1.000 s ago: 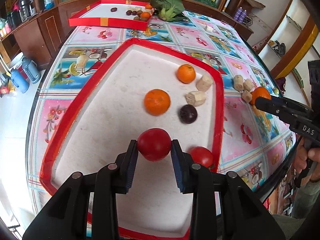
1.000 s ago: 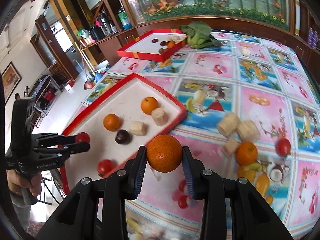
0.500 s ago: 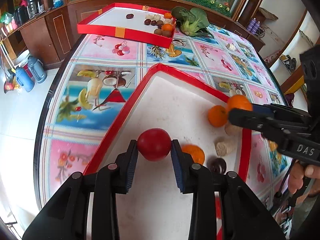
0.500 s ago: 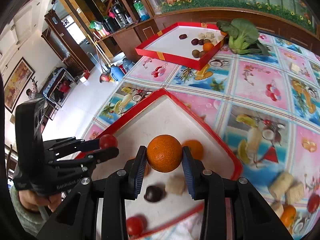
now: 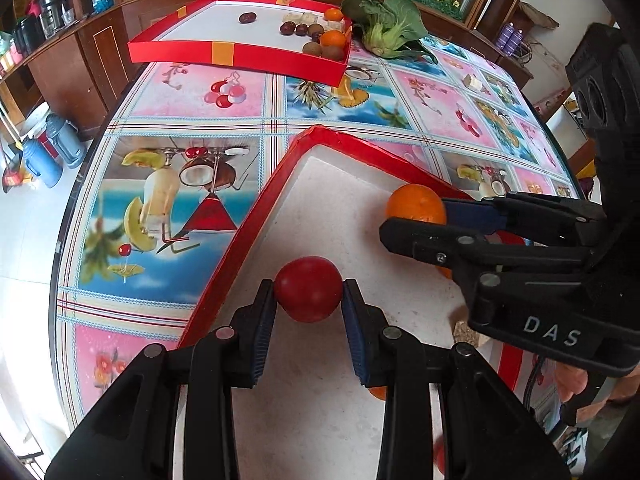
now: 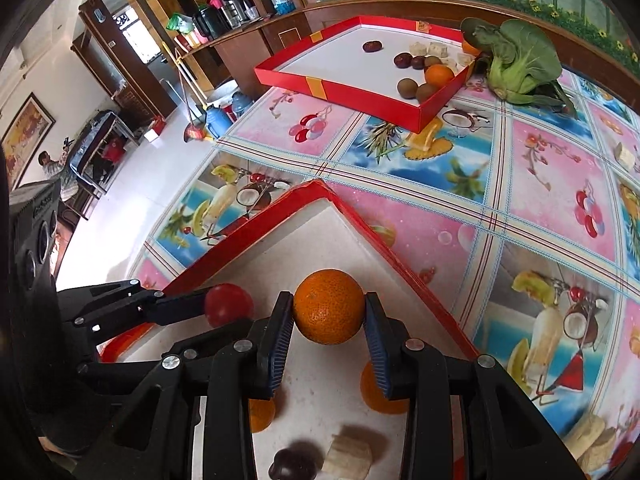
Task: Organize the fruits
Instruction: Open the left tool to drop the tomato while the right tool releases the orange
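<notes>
A tomato [image 5: 308,294] is clamped between the blue pads of the left gripper [image 5: 308,300], held over the near tray [image 5: 256,216] close to its left rim. An orange [image 6: 329,306] is pinched the same way in the right gripper [image 6: 328,316], above the tray's far corner. The two grippers are seen close together, side by side. Under them on the tray's white floor, two more oranges [image 6: 378,394], a dark round fruit [image 6: 292,464] and a pale cut chunk [image 6: 348,458] are partly hidden. Further off on the fruit-print tablecloth [image 5: 200,92], a second red tray [image 5: 240,54] is seen with kiwis, dark fruits, oranges and pale chunks gathered at its right end. A leafy green vegetable [image 5: 384,26] lies just beside it.
</notes>
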